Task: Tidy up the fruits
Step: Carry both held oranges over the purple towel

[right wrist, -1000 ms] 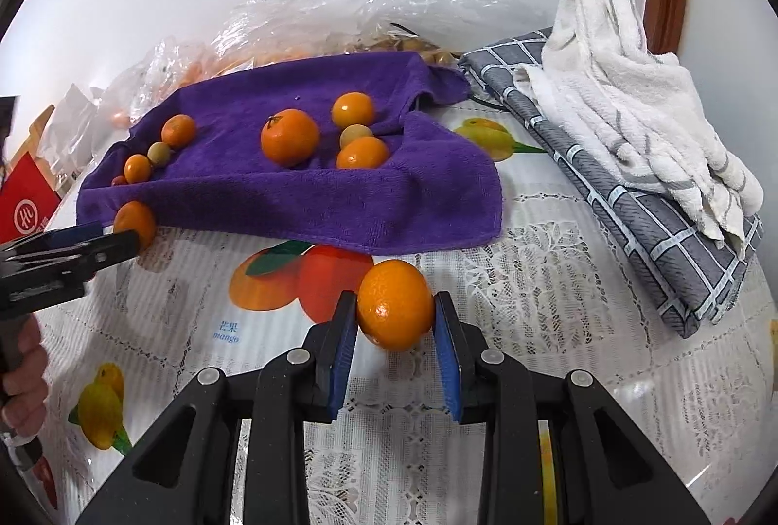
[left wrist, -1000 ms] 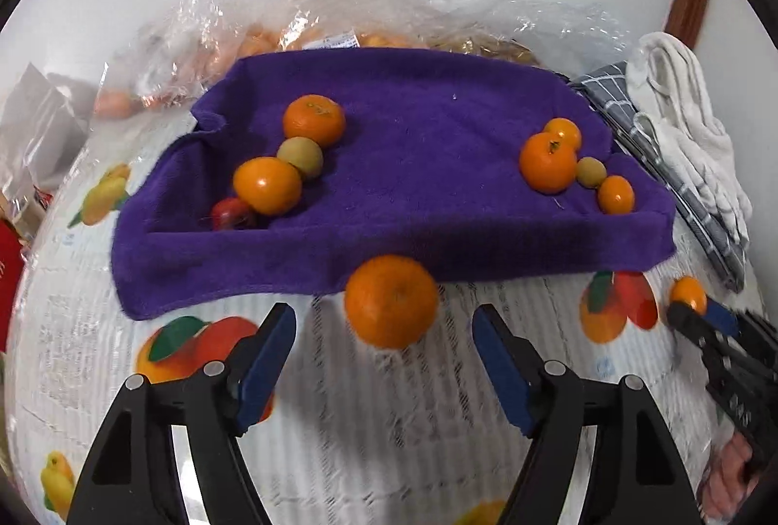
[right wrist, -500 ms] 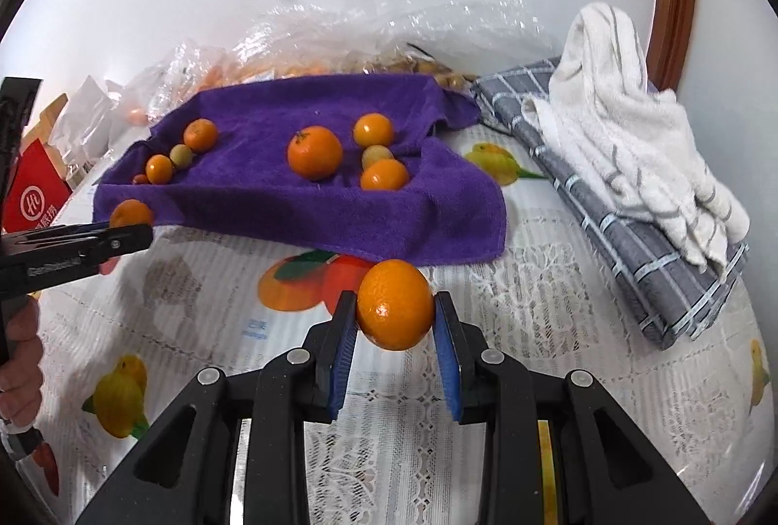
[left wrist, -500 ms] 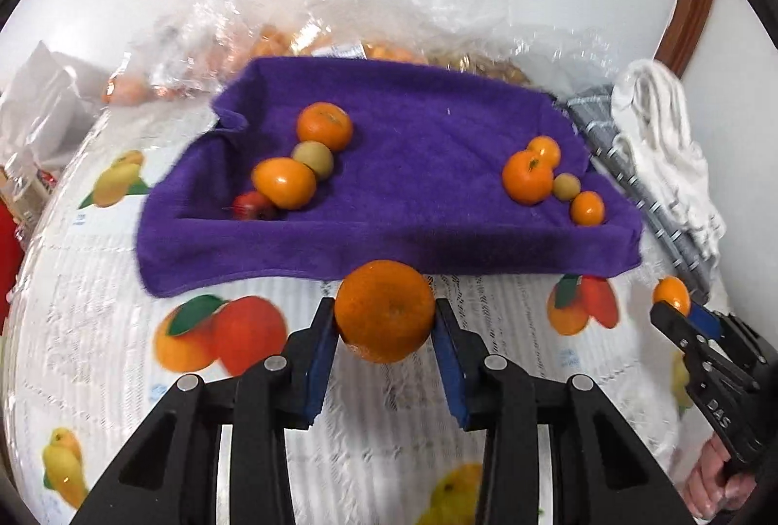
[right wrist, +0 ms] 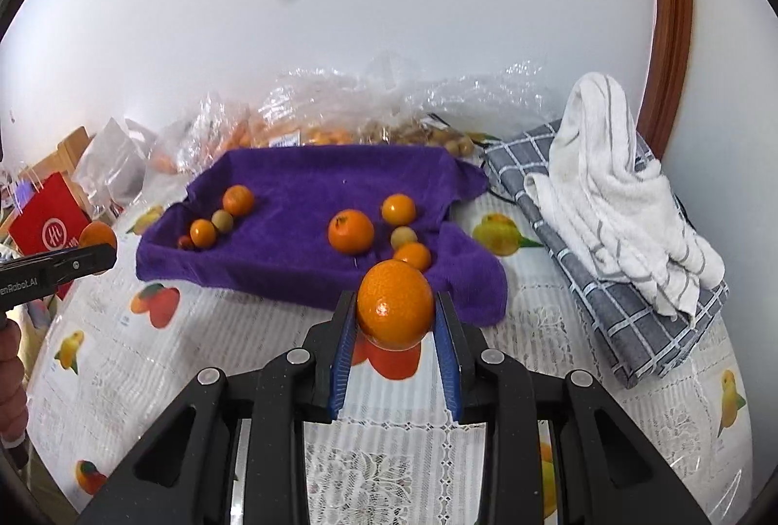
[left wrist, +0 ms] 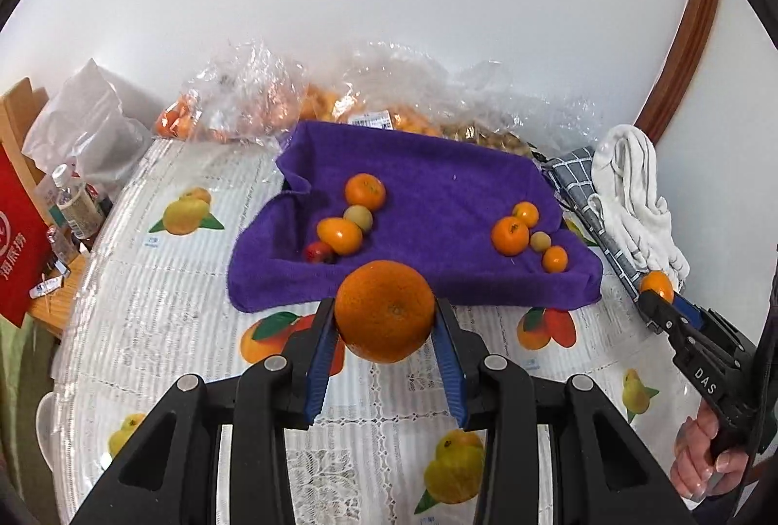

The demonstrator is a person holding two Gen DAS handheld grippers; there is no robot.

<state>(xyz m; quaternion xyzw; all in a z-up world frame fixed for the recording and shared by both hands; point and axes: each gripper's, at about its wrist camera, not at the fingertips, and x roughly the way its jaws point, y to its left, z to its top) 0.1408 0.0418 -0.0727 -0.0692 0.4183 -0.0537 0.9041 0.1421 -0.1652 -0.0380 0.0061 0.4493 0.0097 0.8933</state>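
Note:
My left gripper (left wrist: 384,316) is shut on a large orange (left wrist: 384,310), held above the fruit-print tablecloth just in front of the purple towel (left wrist: 437,175). My right gripper (right wrist: 395,313) is shut on a smaller orange (right wrist: 395,304), also lifted off the table near the towel's front right corner. On the towel lie two groups of fruit: oranges, a pale green fruit and a small red one (left wrist: 318,252) at the left, and several small oranges with a green fruit (left wrist: 539,240) at the right. Each gripper shows at the edge of the other's view, orange in its tips.
Clear plastic bags of fruit (left wrist: 272,107) line the wall behind the towel. A grey checked cloth with a white towel (right wrist: 612,184) on it lies at the right. A red box (left wrist: 19,223) and small bottles stand at the far left. A person's hand (left wrist: 705,462) holds the right gripper.
The left gripper closed on the large orange that lay on the tablecloth and lifted it. The right gripper rose too, its orange held throughout. Both views now sit higher above the table.

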